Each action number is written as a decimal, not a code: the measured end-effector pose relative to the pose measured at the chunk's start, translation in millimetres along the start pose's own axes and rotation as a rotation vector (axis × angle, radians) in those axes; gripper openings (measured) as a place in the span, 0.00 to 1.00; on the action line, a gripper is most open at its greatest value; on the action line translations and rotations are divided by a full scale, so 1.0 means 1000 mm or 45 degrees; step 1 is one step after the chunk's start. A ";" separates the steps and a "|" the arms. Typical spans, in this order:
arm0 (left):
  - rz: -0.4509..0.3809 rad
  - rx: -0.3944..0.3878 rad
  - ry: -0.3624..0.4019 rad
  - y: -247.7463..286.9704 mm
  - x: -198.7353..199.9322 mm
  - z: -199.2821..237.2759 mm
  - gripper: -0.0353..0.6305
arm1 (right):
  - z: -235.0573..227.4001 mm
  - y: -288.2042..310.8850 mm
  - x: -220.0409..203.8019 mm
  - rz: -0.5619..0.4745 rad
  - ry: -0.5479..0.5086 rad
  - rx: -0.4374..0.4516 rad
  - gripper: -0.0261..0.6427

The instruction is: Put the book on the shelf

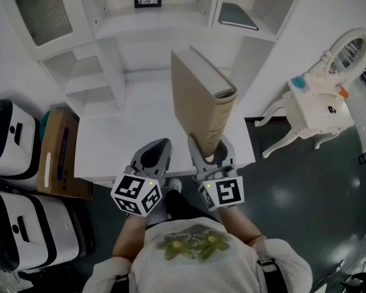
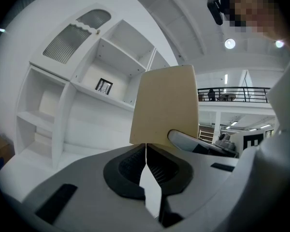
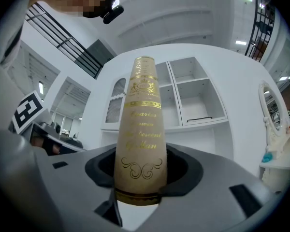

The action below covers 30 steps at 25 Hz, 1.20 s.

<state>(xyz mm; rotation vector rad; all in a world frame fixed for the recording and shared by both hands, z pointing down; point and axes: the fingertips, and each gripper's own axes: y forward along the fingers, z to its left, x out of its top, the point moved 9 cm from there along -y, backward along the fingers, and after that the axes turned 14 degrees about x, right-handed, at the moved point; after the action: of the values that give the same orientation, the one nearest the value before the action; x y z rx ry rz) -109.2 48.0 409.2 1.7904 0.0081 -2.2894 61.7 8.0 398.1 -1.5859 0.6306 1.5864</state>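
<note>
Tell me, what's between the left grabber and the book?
Nothing; the head view shows only bare white tabletop between the left gripper and the book.

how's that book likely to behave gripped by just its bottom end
Probably stiff: the thick book holds straight without sagging or fanning open. Likely top-heavy: the right tool grips only its lower end, so it may tip. The spine looks smooth, so it might slip.
</note>
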 end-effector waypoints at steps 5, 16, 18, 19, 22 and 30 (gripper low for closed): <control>-0.010 0.014 0.020 0.019 0.009 0.016 0.10 | -0.011 0.029 -0.002 -0.030 -0.003 0.014 0.38; -0.035 0.003 0.071 0.067 0.042 0.053 0.10 | -0.040 0.089 -0.003 -0.101 -0.006 0.007 0.38; -0.038 -0.009 0.086 0.075 0.047 0.056 0.10 | -0.046 0.098 -0.003 -0.110 -0.011 -0.004 0.38; -0.038 -0.016 0.092 0.080 0.050 0.057 0.10 | -0.050 0.101 -0.003 -0.115 -0.010 -0.012 0.38; -0.038 -0.032 0.107 0.092 0.056 0.062 0.10 | -0.060 0.111 -0.003 -0.133 -0.010 -0.040 0.38; -0.031 -0.059 0.122 0.116 0.067 0.073 0.10 | -0.081 0.130 0.000 -0.154 -0.019 -0.095 0.38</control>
<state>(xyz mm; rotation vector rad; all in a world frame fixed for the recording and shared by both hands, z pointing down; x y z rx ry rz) -173.0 -87.4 379.3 1.8847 0.0989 -2.1982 4.8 -130.3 367.3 -1.6341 0.4633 1.5464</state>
